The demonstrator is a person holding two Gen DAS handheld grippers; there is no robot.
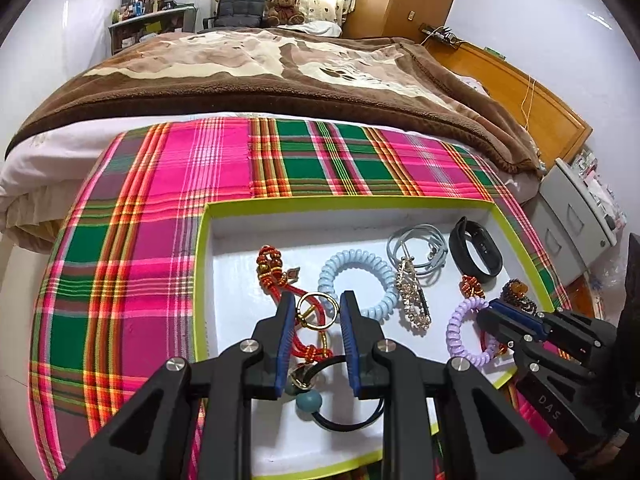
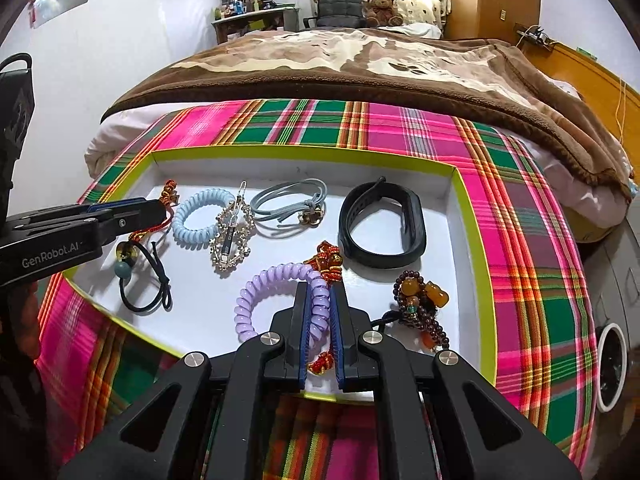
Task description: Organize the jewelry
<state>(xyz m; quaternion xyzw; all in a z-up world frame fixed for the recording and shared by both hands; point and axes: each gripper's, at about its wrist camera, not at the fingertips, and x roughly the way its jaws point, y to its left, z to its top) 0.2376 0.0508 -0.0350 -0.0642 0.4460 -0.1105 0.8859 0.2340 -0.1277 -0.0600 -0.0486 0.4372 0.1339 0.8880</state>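
A white tray with a lime rim lies on a plaid cloth and holds several pieces of jewelry. My left gripper is open over a gold ring and red cord bracelet. My right gripper is shut on the purple coil hair tie, which also shows in the left wrist view. Nearby lie a blue coil tie, a rhinestone clip, a grey cord bracelet, a black wristband, a bead bracelet and a black hair tie.
The plaid cloth covers a table against a bed with a brown blanket. A grey drawer unit stands at the right. A teddy bear sits at the far end of the bed.
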